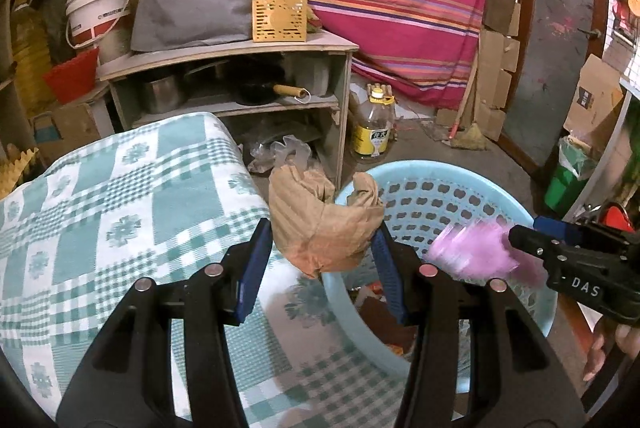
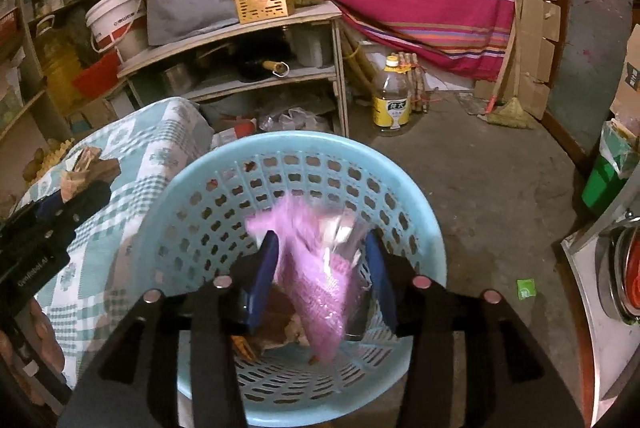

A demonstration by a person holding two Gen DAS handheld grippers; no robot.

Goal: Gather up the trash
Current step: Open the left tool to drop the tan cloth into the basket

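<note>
Crumpled brown paper (image 1: 324, 224), perforated plastic basket (image 1: 440, 184)

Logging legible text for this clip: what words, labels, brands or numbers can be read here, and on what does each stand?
"DAS": white letters on the black body of the right gripper, seen from the left wrist view.
White print on the left gripper: too small and skewed to read.
Yellow label on the oil bottle: large characters, too blurred to read.
Print on the white bucket: too small to read.
Dark logo on the cardboard box: unreadable.

A checked cloth (image 1: 120, 212) covers the table; basket (image 2: 408, 196) on floor (image 2: 480, 168).
</note>
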